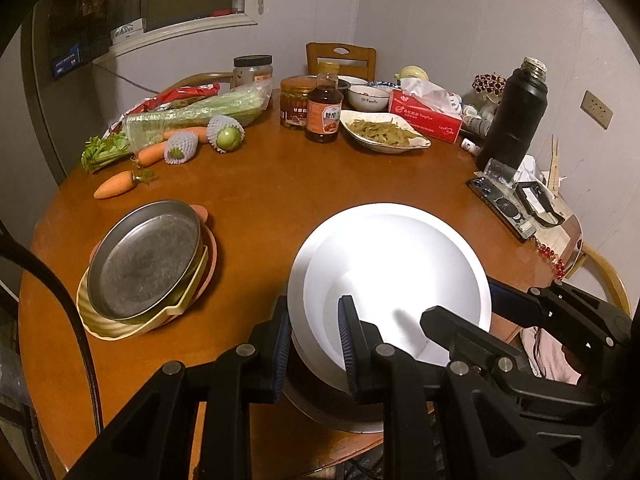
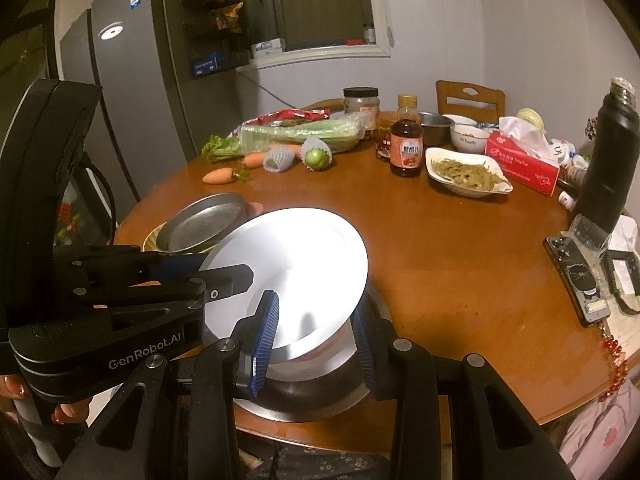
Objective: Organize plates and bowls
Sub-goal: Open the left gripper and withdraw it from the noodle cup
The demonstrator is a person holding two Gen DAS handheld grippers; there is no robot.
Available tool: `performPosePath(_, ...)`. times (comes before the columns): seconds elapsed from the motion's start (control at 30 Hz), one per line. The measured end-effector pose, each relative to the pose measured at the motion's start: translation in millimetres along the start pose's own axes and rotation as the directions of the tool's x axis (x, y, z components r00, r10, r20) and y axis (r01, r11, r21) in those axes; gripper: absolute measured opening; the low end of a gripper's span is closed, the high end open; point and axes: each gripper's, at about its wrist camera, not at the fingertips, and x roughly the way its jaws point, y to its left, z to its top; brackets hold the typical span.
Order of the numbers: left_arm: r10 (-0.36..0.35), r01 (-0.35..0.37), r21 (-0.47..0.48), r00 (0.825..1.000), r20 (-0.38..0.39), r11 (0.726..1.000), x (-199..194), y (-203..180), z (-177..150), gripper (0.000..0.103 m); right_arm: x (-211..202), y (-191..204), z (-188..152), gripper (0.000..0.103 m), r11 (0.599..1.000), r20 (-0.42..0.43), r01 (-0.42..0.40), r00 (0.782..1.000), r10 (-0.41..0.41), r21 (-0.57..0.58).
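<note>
Stacking step: left gripper (image 1: 314, 344) and right gripper (image 2: 316, 334) each pinch the tilted white plate (image 1: 396, 276)'s rim; next, lowering it level onto the metal bowl (image 2: 308, 392) beneath.

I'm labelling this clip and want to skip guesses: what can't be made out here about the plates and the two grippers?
- White plate: glare washes out its surface in both views.
- What sits under it: a dark rim shows; the rest is hidden.
- Stack under the metal pan: the pan covers it; the count is unclear.
- Right gripper: its fingers straddle the plate's rim; contact is unclear.
- Left gripper: same.
</note>
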Motion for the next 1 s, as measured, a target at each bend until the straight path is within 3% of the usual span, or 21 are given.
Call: performPosePath(1.0, 0.037, -0.037, 0.000, 0.999, -0.031, 0.999, 18, 0, -10, 0.023, 20, -3, -10, 0.039, 1.000, -0.057, -0.012, 0.998, 0.013, 0.006)
